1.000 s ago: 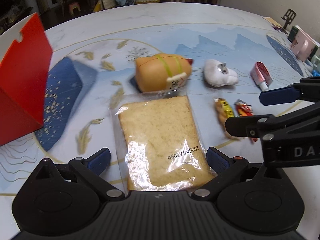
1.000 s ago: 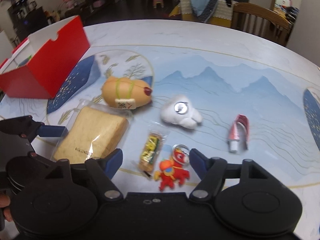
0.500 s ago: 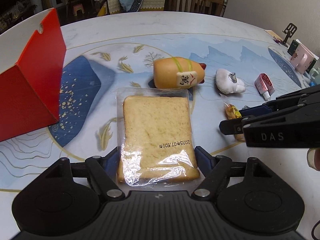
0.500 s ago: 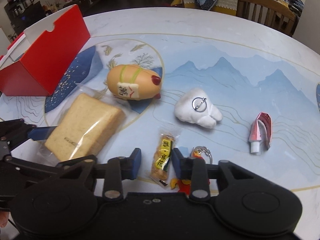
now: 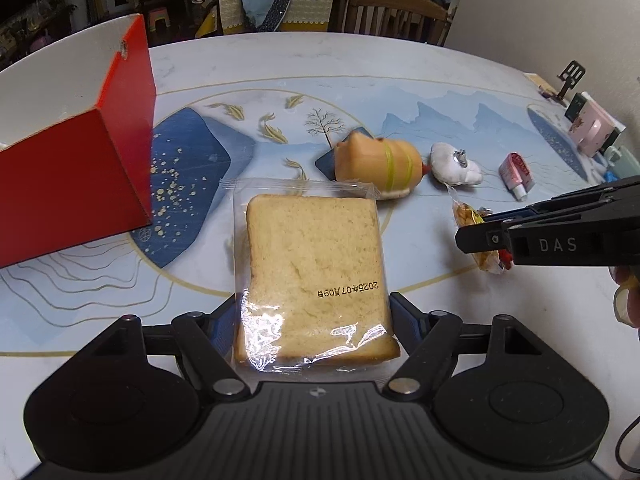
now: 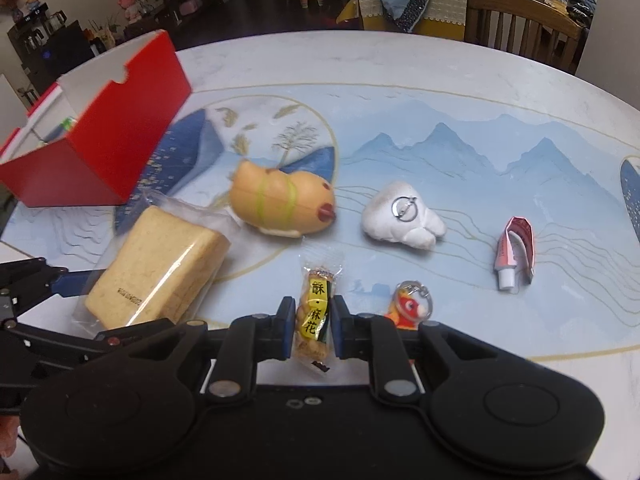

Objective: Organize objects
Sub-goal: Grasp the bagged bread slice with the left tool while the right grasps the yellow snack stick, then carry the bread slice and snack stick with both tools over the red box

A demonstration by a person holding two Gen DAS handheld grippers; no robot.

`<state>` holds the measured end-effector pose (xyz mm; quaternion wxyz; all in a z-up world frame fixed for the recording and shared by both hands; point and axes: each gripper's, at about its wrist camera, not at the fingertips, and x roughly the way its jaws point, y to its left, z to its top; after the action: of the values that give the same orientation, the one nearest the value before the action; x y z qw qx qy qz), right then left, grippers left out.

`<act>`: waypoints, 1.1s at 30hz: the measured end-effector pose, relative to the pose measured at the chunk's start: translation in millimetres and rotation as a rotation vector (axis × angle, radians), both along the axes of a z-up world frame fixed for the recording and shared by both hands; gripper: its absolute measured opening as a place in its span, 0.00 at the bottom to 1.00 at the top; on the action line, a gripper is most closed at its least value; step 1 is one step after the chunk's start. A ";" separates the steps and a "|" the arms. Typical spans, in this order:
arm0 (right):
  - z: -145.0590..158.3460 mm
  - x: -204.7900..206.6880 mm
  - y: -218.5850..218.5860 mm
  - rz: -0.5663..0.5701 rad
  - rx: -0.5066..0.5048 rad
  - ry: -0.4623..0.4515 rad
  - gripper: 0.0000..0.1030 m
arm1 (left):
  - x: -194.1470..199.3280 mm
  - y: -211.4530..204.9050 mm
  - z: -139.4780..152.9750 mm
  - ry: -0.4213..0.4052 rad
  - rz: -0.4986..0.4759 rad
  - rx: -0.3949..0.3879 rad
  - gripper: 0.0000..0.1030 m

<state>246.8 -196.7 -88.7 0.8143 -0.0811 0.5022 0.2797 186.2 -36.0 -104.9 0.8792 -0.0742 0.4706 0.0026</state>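
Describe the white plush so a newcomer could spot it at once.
On the round table with blue mountain artwork, look mid-row, between the orange bottle-shaped toy and the pink tube. The white plush is tooth-shaped, with a metal ring on top.

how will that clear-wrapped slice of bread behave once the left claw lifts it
The clear-wrapped slice of tan bread looks soft and light, so it probably squashes between the left claw, which grips its sides. The glossy loose film may slip over the crumb. Held at one end, its far end will likely sag.
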 end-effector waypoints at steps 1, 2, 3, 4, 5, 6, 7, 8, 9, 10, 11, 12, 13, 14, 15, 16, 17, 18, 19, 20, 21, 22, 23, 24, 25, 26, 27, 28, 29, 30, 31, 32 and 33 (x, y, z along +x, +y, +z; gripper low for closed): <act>4.0 -2.9 0.6 0.002 0.008 0.002 0.17 | -2.9 1.8 2.8 -0.003 0.000 -0.005 0.74; 8.7 -6.2 1.6 0.006 0.020 0.001 0.17 | -5.4 3.7 5.6 -0.004 0.001 -0.011 0.74; 13.8 -9.7 3.0 0.013 0.029 -0.005 0.17 | -7.9 5.8 8.5 -0.005 0.000 -0.019 0.74; 18.3 -12.8 4.7 0.017 0.034 -0.009 0.17 | -10.5 8.1 11.7 -0.007 0.001 -0.028 0.74; 23.4 -15.8 6.4 0.021 0.043 -0.011 0.17 | -13.1 10.6 14.9 -0.010 0.002 -0.035 0.74; 28.5 -18.7 8.3 0.027 0.054 -0.014 0.17 | -15.7 13.2 18.3 -0.014 0.001 -0.040 0.74; 32.9 -21.3 10.6 0.032 0.061 -0.019 0.17 | -18.2 16.0 21.8 -0.015 0.003 -0.046 0.74; 37.9 -24.0 13.1 0.036 0.066 -0.024 0.17 | -20.2 18.8 25.2 -0.016 0.005 -0.052 0.74; 42.5 -26.7 15.6 0.040 0.071 -0.030 0.17 | -22.6 21.9 28.9 -0.019 0.009 -0.057 0.74; 47.1 -28.9 18.7 0.043 0.075 -0.033 0.17 | -24.9 25.1 32.9 -0.023 0.013 -0.060 0.74; 51.5 -30.7 21.5 0.046 0.081 -0.035 0.17 | -26.9 28.7 36.9 -0.029 0.015 -0.063 0.74; 55.8 -32.6 24.4 0.051 0.088 -0.039 0.17 | -28.9 32.6 40.8 -0.036 0.015 -0.065 0.74; 59.9 -34.8 27.7 0.053 0.093 -0.044 0.17 | -31.2 36.9 45.2 -0.041 0.017 -0.067 0.74; 64.0 -36.1 31.6 0.056 0.098 -0.046 0.17 | -33.0 41.4 49.3 -0.046 0.020 -0.071 0.74; 68.0 -37.2 36.0 0.060 0.103 -0.047 0.17 | -34.4 46.4 53.2 -0.051 0.021 -0.075 0.74; 71.6 -38.7 40.2 0.065 0.107 -0.047 0.17 | -36.6 52.0 57.6 -0.057 0.022 -0.077 0.74; 75.2 -39.7 45.5 0.070 0.112 -0.047 0.17 | -38.7 57.6 62.1 -0.063 0.023 -0.078 0.74; 78.5 -40.7 51.1 0.076 0.117 -0.049 0.17 | -40.4 63.2 66.4 -0.070 0.026 -0.078 0.74; 81.9 -41.9 56.8 0.082 0.121 -0.050 0.17 | -42.1 69.2 70.6 -0.075 0.030 -0.079 0.74; 84.6 -42.9 62.7 0.087 0.125 -0.051 0.17 | -43.6 75.2 74.3 -0.081 0.033 -0.079 0.74; 87.6 -43.7 69.3 0.094 0.130 -0.052 0.17 | -44.8 81.3 78.0 -0.085 0.037 -0.077 0.74; 90.1 -44.4 75.6 0.100 0.133 -0.054 0.17 | -45.9 87.9 81.9 -0.089 0.043 -0.077 0.74; 92.8 -45.1 82.7 0.107 0.136 -0.057 0.17 | -47.1 94.4 85.6 -0.095 0.050 -0.077 0.74; 95.5 -45.5 89.9 0.114 0.141 -0.058 0.17 | -48.3 101.4 89.4 -0.100 0.057 -0.078 0.74; 98.0 -46.2 96.6 0.119 0.144 -0.059 0.17 | -49.5 108.0 92.7 -0.105 0.063 -0.078 0.74; 100.5 -46.5 104.2 0.127 0.146 -0.061 0.17 | -50.6 114.9 96.2 -0.110 0.069 -0.079 0.74; 103.1 -46.8 111.6 0.135 0.146 -0.066 0.17 | -51.4 122.4 99.7 -0.115 0.074 -0.078 0.74; 105.4 -47.0 119.0 0.141 0.146 -0.073 0.17 | -52.0 129.7 103.3 -0.120 0.078 -0.074 0.74; 107.7 -47.1 126.7 0.149 0.146 -0.079 0.17 | -52.2 136.4 106.3 -0.125 0.082 -0.067 0.74; 109.7 -47.3 134.4 0.157 0.145 -0.086 0.17 | -52.8 144.1 109.4 -0.131 0.086 -0.059 0.74; 111.3 -47.2 141.4 0.164 0.143 -0.092 0.17 | -52.9 151.4 111.6 -0.135 0.088 -0.053 0.74; 113.0 -47.0 149.3 0.171 0.141 -0.099 0.17 | -52.9 158.7 113.7 -0.138 0.092 -0.048 0.74; 114.6 -47.0 156.4 0.178 0.140 -0.105 0.17 | -52.7 166.7 115.6 -0.142 0.097 -0.041 0.74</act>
<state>199.8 -40.3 25.9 0.8151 -0.0827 0.4288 0.3807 133.4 130.7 10.7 0.9075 -0.1149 0.4029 0.0304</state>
